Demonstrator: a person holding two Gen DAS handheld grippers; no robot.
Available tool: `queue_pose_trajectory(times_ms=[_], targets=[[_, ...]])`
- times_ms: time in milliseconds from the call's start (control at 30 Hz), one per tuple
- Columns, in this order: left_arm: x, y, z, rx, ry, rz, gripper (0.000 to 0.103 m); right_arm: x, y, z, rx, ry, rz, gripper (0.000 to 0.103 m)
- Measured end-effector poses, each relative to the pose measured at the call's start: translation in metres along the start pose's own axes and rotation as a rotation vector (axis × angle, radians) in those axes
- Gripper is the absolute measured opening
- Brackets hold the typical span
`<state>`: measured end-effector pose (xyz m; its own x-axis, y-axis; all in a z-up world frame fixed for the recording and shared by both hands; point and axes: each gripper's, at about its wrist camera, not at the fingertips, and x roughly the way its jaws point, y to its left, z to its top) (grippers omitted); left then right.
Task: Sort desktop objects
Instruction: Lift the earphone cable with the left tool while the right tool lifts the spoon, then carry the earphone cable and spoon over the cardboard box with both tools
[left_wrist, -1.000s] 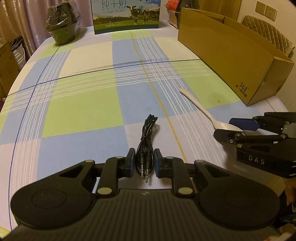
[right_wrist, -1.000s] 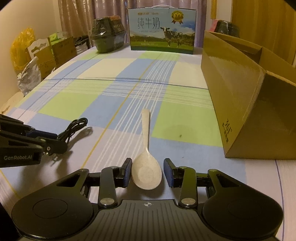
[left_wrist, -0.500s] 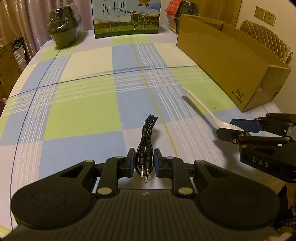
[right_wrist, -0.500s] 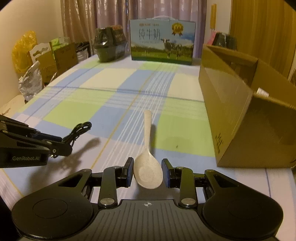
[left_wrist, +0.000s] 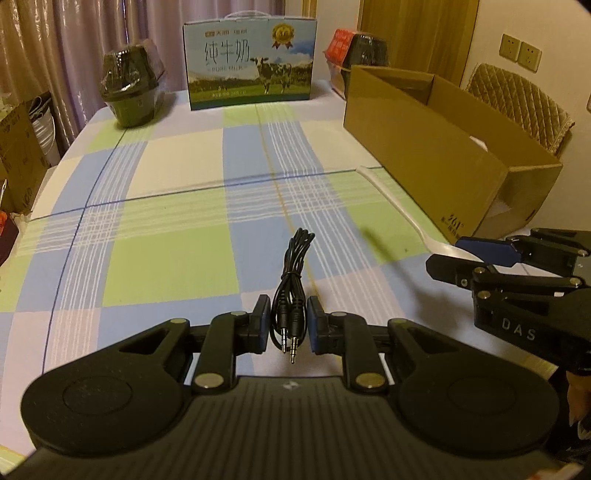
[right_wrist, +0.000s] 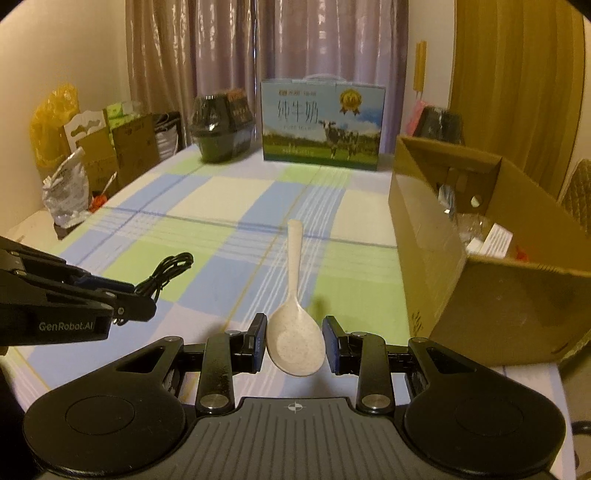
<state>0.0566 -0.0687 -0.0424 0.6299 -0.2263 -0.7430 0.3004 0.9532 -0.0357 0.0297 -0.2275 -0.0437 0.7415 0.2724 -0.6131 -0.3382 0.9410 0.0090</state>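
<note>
The left gripper (left_wrist: 284, 325) pinches the coiled black audio cable (left_wrist: 291, 280) and the right gripper (right_wrist: 294, 341) clamps the speckled beige plastic spoon (right_wrist: 295, 325) by its bowl, both above the table's near edge. The curved bowl may slip free short of the open brown cardboard box (right_wrist: 461, 258) at the right edge.

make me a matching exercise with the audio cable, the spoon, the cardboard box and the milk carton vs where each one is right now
Column 1:
1. audio cable
2. spoon
3. cardboard box
4. milk carton

Column 2:
A. standing at the table's far end
B. between the left hand-held gripper fingers
C. open-topped, on the table's right side
D. between the right hand-held gripper fingers

Pairs: 1-B, 2-D, 3-C, 4-A
</note>
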Motion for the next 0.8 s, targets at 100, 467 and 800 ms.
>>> queue_pose_trajectory(times_ms=[100, 467, 800], targets=[[-0.008, -0.003, 0.003, 0.002, -0.015, 0.003, 0.016, -0.008, 0.000, 0.005, 0.000, -0.021, -0.005, 0.029], [-0.033, -0.019, 0.014, 0.023, -0.068, -0.002, 0.016, -0.033, -0.006, 0.012, 0.007, -0.075, -0.029, 0.029], [-0.041, -0.032, 0.019, 0.038, -0.088, -0.020, 0.016, -0.049, -0.018, 0.020, 0.018, -0.119, -0.052, 0.029]])
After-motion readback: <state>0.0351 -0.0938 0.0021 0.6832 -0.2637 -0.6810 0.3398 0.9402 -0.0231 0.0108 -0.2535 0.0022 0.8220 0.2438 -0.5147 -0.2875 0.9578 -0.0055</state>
